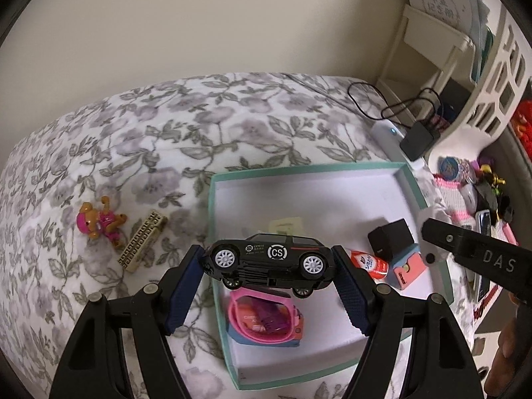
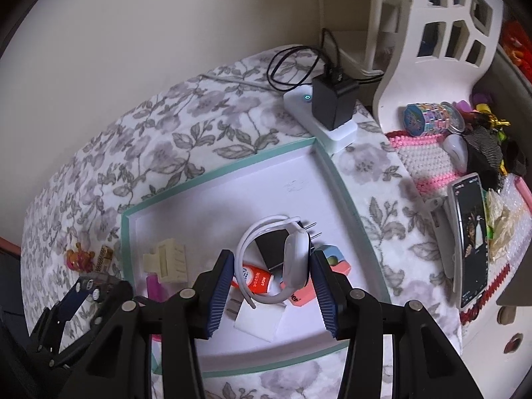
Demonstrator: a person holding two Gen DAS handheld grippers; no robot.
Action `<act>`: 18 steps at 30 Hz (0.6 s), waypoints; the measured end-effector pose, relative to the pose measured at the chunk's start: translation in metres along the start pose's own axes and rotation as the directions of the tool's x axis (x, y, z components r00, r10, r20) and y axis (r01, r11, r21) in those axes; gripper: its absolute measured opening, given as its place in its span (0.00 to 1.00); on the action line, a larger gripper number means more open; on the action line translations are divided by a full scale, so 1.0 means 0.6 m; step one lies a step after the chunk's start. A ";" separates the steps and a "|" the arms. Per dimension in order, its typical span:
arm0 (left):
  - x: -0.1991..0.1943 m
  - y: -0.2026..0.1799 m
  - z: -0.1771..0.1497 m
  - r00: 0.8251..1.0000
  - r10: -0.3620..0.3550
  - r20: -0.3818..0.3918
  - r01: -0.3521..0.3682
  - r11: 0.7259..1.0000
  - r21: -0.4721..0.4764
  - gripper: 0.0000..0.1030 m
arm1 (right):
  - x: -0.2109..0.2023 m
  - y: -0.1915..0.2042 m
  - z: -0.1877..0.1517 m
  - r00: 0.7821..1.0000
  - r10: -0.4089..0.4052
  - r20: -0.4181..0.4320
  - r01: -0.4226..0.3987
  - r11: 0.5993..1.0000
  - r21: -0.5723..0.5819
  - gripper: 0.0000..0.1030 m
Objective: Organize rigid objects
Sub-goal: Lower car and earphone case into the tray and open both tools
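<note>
My left gripper (image 1: 268,266) is shut on a black toy car (image 1: 269,261), held by its ends above the near left part of a shallow white box with a teal rim (image 1: 212,219). Under the car lie pink glasses (image 1: 266,319). In the box are also a black charger cube (image 1: 392,237), a red-and-white tube (image 1: 369,262) and a pink-and-blue eraser (image 1: 407,267). My right gripper (image 2: 271,279) is shut on a white looped earphone (image 2: 292,256), above the tube (image 2: 256,281) and the box (image 2: 345,183). A cream hair clip (image 2: 168,261) lies in the box.
On the floral bedspread left of the box lie a pink toy bear (image 1: 99,222) and a gold comb-like piece (image 1: 143,241). A white power strip with a black adapter (image 2: 332,103) sits behind the box. A phone (image 2: 470,239), a pink knitted mat (image 2: 429,156) and a white basket (image 2: 442,30) are at the right.
</note>
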State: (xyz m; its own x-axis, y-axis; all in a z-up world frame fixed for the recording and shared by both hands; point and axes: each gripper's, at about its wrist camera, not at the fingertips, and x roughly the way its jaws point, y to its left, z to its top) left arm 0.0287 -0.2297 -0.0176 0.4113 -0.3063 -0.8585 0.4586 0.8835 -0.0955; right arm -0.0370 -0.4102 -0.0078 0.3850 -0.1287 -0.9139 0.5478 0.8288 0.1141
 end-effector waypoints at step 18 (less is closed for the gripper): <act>0.031 -0.025 -0.012 0.998 0.003 -0.055 0.001 0.998 0.065 0.75 | 0.035 0.011 -0.007 0.998 -0.029 -0.051 0.027 0.999 -0.043 0.49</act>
State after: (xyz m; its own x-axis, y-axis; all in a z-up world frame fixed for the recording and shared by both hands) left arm 0.0241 -0.2462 -0.0357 0.3684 -0.2840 -0.8852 0.5089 0.8585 -0.0636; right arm -0.0284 -0.4050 -0.0276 0.3304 -0.1252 -0.9355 0.5259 0.8475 0.0723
